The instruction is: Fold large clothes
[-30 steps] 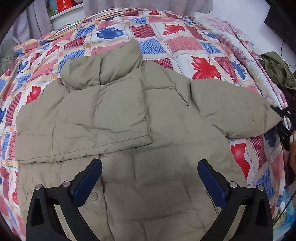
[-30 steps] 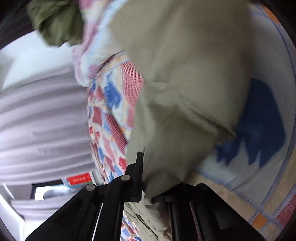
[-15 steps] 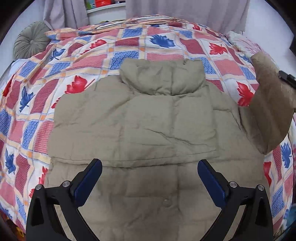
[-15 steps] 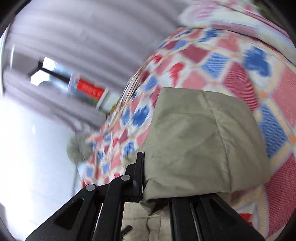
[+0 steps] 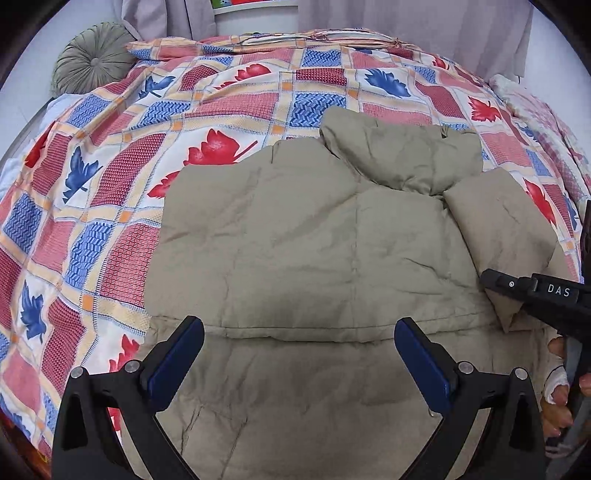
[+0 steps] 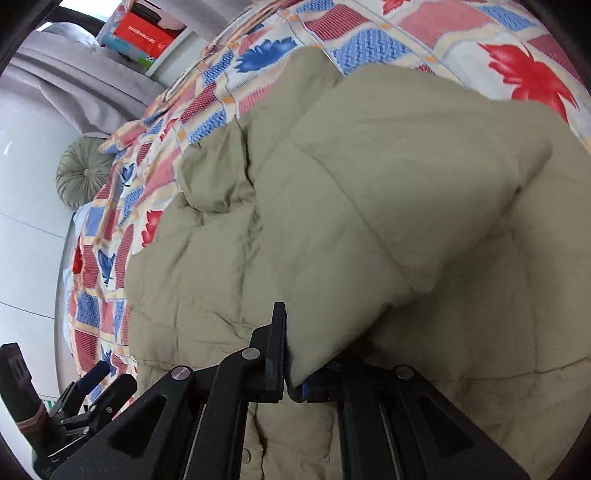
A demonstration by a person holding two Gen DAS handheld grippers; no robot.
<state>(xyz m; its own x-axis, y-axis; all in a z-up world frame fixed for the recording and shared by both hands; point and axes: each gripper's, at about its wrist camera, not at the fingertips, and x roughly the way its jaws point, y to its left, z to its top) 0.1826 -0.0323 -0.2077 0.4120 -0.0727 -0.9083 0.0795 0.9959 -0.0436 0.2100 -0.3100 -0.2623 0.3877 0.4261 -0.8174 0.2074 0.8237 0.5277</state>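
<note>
A khaki puffer jacket point(image 5: 314, 240) lies flat on the bed, collar point(image 5: 402, 155) at the far end. One sleeve is folded across its body. My left gripper point(image 5: 299, 354) hovers open over the jacket's lower part, nothing between its blue pads. My right gripper point(image 6: 293, 369) is shut on the cuff of the other sleeve point(image 6: 369, 184) and holds it lifted over the jacket's body. In the left wrist view the right gripper point(image 5: 491, 280) enters from the right edge with that sleeve point(image 5: 498, 221) draped from it. The left gripper point(image 6: 92, 384) shows at the lower left of the right wrist view.
The bedspread point(image 5: 221, 110) has red and blue leaf squares. A round green cushion point(image 5: 92, 55) sits at the far left corner of the bed. Grey curtains point(image 5: 406, 29) hang behind it. A shelf holds a red box point(image 6: 144, 29). A person's hand point(image 5: 554, 387) is at the right edge.
The right gripper swung the sleeve up from the bed's right side and inward over the jacket. The left gripper shifted left, stayed open, and the jacket now sits further right in its view.
</note>
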